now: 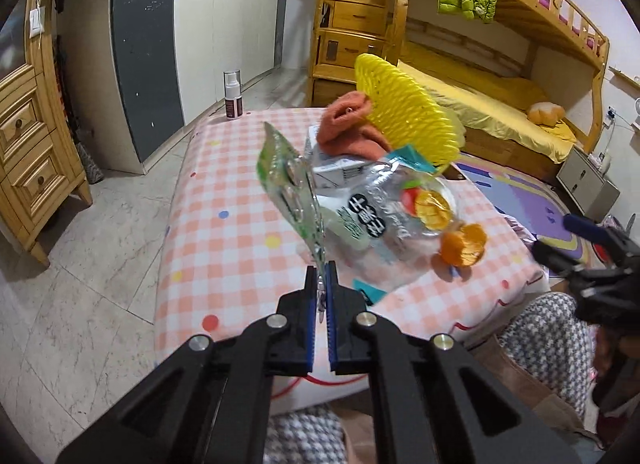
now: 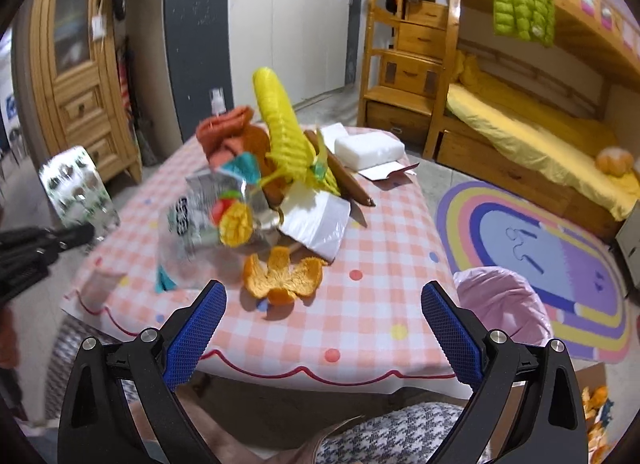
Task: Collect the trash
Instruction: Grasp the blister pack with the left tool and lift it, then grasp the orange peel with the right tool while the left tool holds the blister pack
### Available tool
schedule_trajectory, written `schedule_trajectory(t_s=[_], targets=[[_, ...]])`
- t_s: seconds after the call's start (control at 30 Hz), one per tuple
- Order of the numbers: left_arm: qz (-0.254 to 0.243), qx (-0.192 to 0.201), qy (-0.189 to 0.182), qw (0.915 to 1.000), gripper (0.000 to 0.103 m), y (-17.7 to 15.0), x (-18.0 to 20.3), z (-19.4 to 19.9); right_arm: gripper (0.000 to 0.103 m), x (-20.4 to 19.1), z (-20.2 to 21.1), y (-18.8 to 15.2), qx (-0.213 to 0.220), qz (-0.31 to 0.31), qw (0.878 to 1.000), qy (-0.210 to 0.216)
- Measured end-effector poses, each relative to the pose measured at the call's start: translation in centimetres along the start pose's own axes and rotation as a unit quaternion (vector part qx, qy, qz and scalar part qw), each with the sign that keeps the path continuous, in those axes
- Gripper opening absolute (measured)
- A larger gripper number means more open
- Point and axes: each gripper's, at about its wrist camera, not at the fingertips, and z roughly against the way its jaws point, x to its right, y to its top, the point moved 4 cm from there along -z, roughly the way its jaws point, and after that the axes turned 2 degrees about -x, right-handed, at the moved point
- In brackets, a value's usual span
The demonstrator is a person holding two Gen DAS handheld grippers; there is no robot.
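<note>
My left gripper (image 1: 320, 269) is shut on a clear green-printed plastic wrapper (image 1: 289, 184) and holds it up over the checked table (image 1: 224, 192). The wrapper also shows at the left of the right wrist view (image 2: 78, 188). My right gripper (image 2: 322, 298) is open and empty, just short of an orange peel (image 2: 282, 276) near the table's front edge. Behind the peel lies a pile: a clear snack bag with fruit print (image 2: 216, 216), yellow foam netting (image 2: 280, 124), an orange cloth (image 2: 224, 132) and white paper (image 2: 316, 220).
A pink bag (image 2: 504, 304) hangs open at the table's right side. White foam blocks (image 2: 368, 148) and a card (image 2: 388, 172) lie at the far end. A spray bottle (image 1: 233, 94) stands at the far corner. A bunk bed (image 2: 540, 136) and rug (image 2: 528, 248) are to the right.
</note>
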Motion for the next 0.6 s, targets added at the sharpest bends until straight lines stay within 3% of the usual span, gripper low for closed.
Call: schedule_trajectory(t_s=[0.1,0.17,0.3,0.37,0.43,0.5,0.57,0.6], targets=[[-0.011,-0.002,-0.006,0.9999,0.002,-0.5,0.7,-0.4,0.09,-0.6,-1.3,-0.2,-0.013,-0.006,1.0,0.019],[-0.016,-0.003,-0.009,0.9998,0.002,-0.7,1.2,-0.7,0.061,-1.0,-2.3,-0.2,-0.025,-0.006,0.999,0.028],[-0.013,-0.005,-0.012,0.9998,0.002,-0.7,1.4,-1.2,0.059,-0.8,-3.8,-0.2,-0.038,-0.024,0.998,0.041],[-0.014,-0.007,-0.01,0.9998,0.002,-0.7,1.4,-1.5,0.054,-0.7,-4.6,-0.2,-0.049,-0.027,0.998,0.042],[-0.012,-0.009,-0.009,0.9998,0.002,-0.7,1.4,-1.7,0.054,-0.8,-5.3,-0.3,-0.062,-0.026,0.996,0.052],[-0.012,-0.011,-0.009,0.9998,0.002,-0.6,1.4,-1.9,0.061,-1.5,-5.5,-0.6,-0.067,-0.018,0.996,0.064],[-0.013,-0.012,-0.007,0.9998,0.002,-0.6,1.4,-2.1,0.088,-1.9,-5.5,-0.9,-0.064,-0.011,0.996,0.064],[-0.013,-0.014,-0.007,0.9998,0.002,-0.5,1.4,-2.2,0.087,-2.1,-5.7,-1.0,-0.064,-0.006,0.996,0.063]])
